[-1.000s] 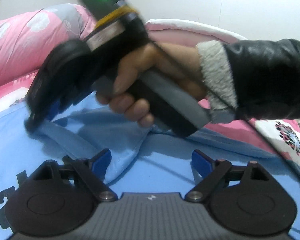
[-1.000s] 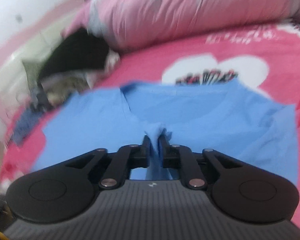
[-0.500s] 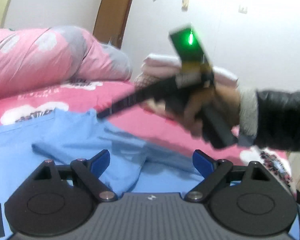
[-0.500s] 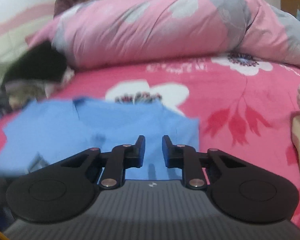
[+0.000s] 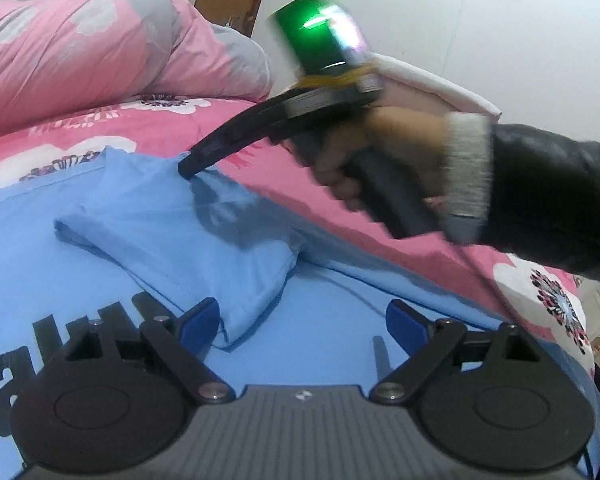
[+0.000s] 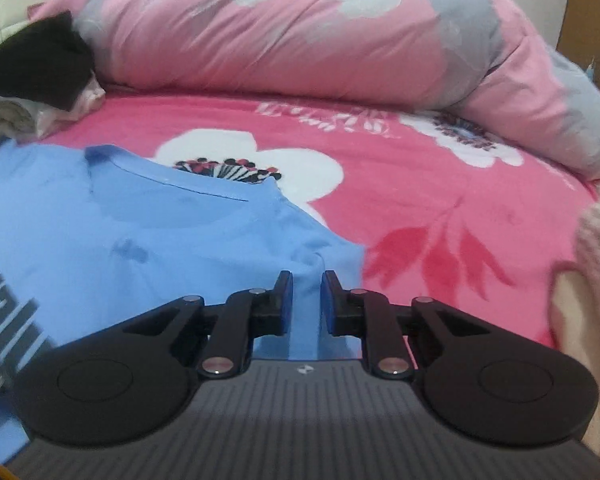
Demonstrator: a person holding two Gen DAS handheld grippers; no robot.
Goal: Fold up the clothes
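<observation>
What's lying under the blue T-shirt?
The blue T-shirt lies on a pink floral bedsheet, showing around its edges. Whatever lies directly beneath the shirt is covered.

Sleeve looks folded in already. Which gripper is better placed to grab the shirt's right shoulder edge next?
Right: the right gripper sits narrow at the light blue cotton T-shirt's edge; the left gripper hangs wide open mid-shirt.

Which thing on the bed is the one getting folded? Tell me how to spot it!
Find the big bed with the pink flowered sheet and the puffy pink and grey quilt rolled along its far side. Lying flat on the sheet in front of that quilt is the blue T-shirt. It is the only blue thing there, with black letters on it and one sleeve folded inward.
</observation>
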